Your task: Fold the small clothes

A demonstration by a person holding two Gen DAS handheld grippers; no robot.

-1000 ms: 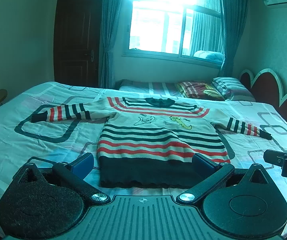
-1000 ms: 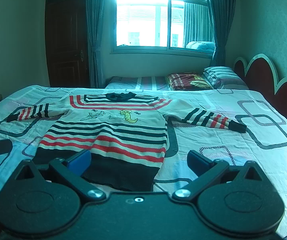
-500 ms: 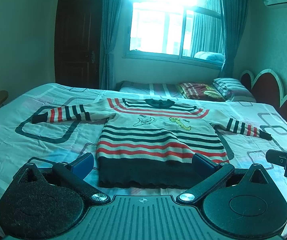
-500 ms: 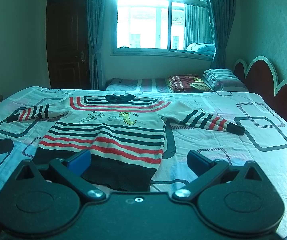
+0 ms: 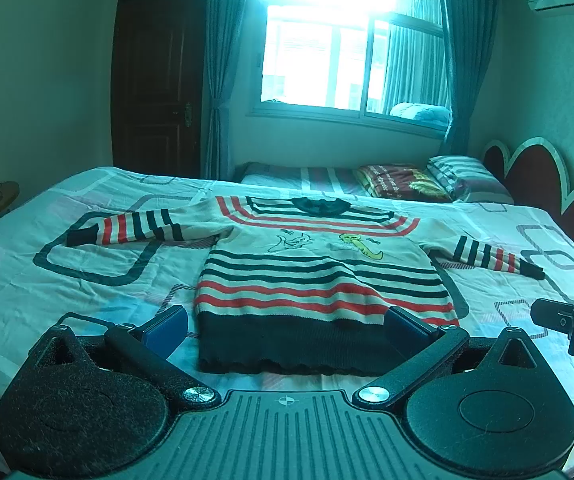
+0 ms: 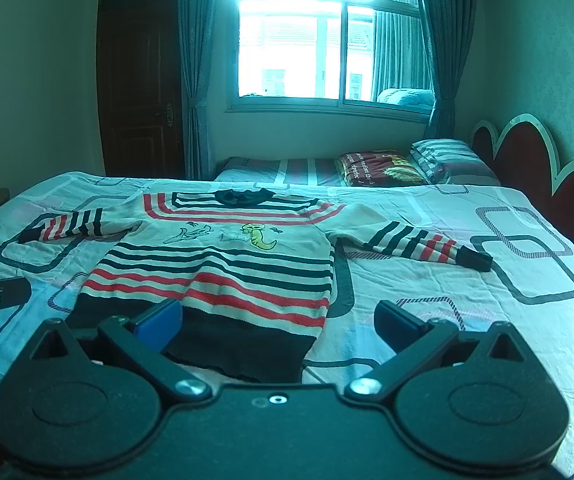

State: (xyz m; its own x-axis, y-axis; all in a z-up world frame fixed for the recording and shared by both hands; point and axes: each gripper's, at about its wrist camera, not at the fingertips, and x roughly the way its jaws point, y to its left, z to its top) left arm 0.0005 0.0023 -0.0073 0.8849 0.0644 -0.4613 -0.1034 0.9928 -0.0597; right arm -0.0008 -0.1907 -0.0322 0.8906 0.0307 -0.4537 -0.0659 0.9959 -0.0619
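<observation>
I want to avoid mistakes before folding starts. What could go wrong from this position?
Both the left gripper and the right gripper are open above the sweater hem. A pinch there might also catch the bedsheet. The thick knit may slip from a shallow grip. The spread sleeves could drag and bunch.

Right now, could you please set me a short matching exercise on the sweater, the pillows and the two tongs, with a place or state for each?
Column one:
1. striped sweater
2. pillows
3. left tongs
4. right tongs

Column two:
A. stacked at the far end of the bed by the headboard
B. open, level with the sweater's dark hem
C. laid flat, both sleeves spread out
D. open, over the hem's right corner

Pairs: 1-C, 2-A, 3-B, 4-D
</observation>
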